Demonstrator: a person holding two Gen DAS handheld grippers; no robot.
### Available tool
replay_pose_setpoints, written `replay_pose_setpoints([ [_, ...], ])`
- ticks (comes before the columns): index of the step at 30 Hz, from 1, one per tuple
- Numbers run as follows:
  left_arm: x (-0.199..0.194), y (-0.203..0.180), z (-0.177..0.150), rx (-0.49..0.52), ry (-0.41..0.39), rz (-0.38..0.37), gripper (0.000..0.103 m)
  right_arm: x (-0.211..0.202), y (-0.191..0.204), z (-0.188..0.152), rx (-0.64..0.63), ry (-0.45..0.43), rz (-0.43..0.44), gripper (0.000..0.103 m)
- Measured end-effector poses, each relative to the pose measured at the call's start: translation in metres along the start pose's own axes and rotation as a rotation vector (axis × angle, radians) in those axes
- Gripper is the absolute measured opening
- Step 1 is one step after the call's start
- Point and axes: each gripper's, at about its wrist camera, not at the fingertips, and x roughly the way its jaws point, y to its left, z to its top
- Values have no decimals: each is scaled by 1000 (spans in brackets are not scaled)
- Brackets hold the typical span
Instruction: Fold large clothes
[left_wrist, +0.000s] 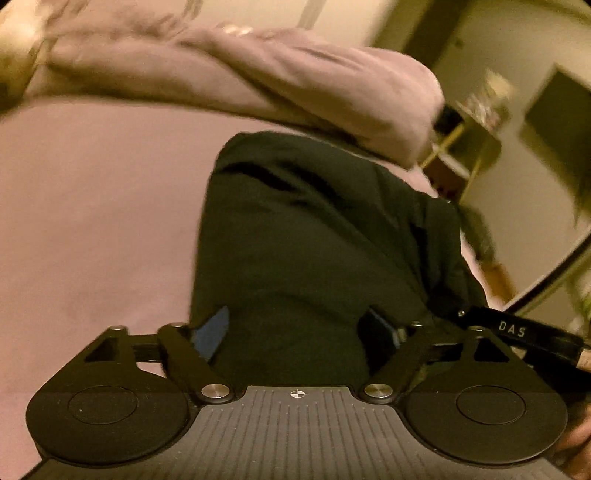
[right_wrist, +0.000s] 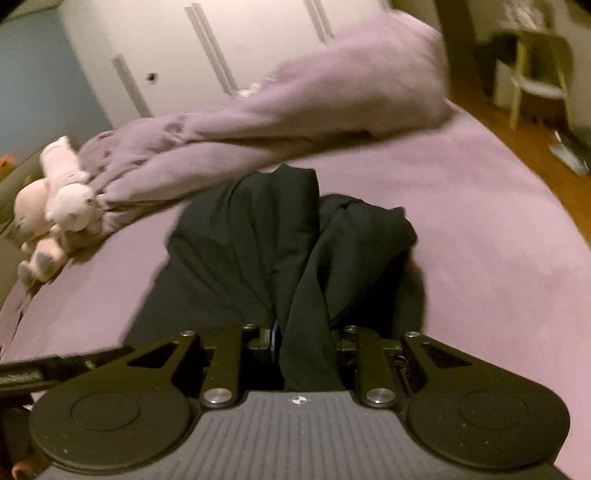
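The black garment (right_wrist: 295, 240) runs between both sets of jaws — right gripper (right_wrist: 304, 343) pinches a narrow fold, left gripper (left_wrist: 295, 328) grips wider cloth — above the bed (right_wrist: 498, 240).

Ahead of my right claw (right_wrist: 295, 347) the black garment (right_wrist: 280, 240) fills the middle of the bed sheet (right_wrist: 480, 229). Bare sheet lies open on both sides of it. Beyond, the rumpled purple duvet (right_wrist: 295, 110) bars the far side, and 2 stuffed toys (right_wrist: 55, 210) sit at its left end. From my left claw (left_wrist: 295, 332), open sheet spreads left of the garment.
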Motion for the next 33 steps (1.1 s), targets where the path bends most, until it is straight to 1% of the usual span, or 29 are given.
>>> replay_pose_setpoints([
  [2,8,-12,-3,52,-26,56,94,9,-21,-12,66,1,22,24],
  [3,11,-14,-4,52,-31,70,96,11,-29,-16,95,-10,47,28],
  [5,13,-12,-4,34,-38,76,98,8,-40,-19,165,-25,86,31],
  [6,13,-11,-4,28,-37,75,98,2,-43,-19,201,-32,97,35],
  [8,14,-6,-1,8,-34,68,97,-16,-43,-20,222,-67,94,38],
  [10,15,-1,-3,-11,-32,63,98,-40,-33,-24,202,-138,48,38],
  [11,15,-1,-3,-14,-34,63,98,-50,-28,-26,191,-167,39,38],
  [13,13,-3,-5,-9,-43,69,98,-68,-17,-26,202,-232,25,38],
  [15,13,-5,-7,-9,-49,78,98,-76,-1,-21,208,-281,29,38],
  [18,11,-4,-8,-10,-51,76,98,-66,25,-1,219,-327,55,38],
  [20,11,-3,-9,-9,-53,72,98,-42,43,20,196,-336,62,38],
  [22,10,1,-10,-9,-57,63,98,-12,59,39,148,-333,21,38],
  [24,11,3,-11,2,-59,61,98,21,66,54,102,-323,-46,37],
  [26,8,5,-11,2,-64,57,98,43,67,58,88,-310,-88,37],
  [28,4,10,-9,-36,-76,51,92,60,63,51,64,-298,-150,37],
  [29,2,12,-6,-62,-83,52,91,68,60,43,37,-293,-201,37],
  [31,5,15,4,-99,-95,62,90,80,54,24,-17,-274,-295,37],
  [33,16,14,18,-99,-118,91,90,90,55,11,-71,-261,-383,35],
])
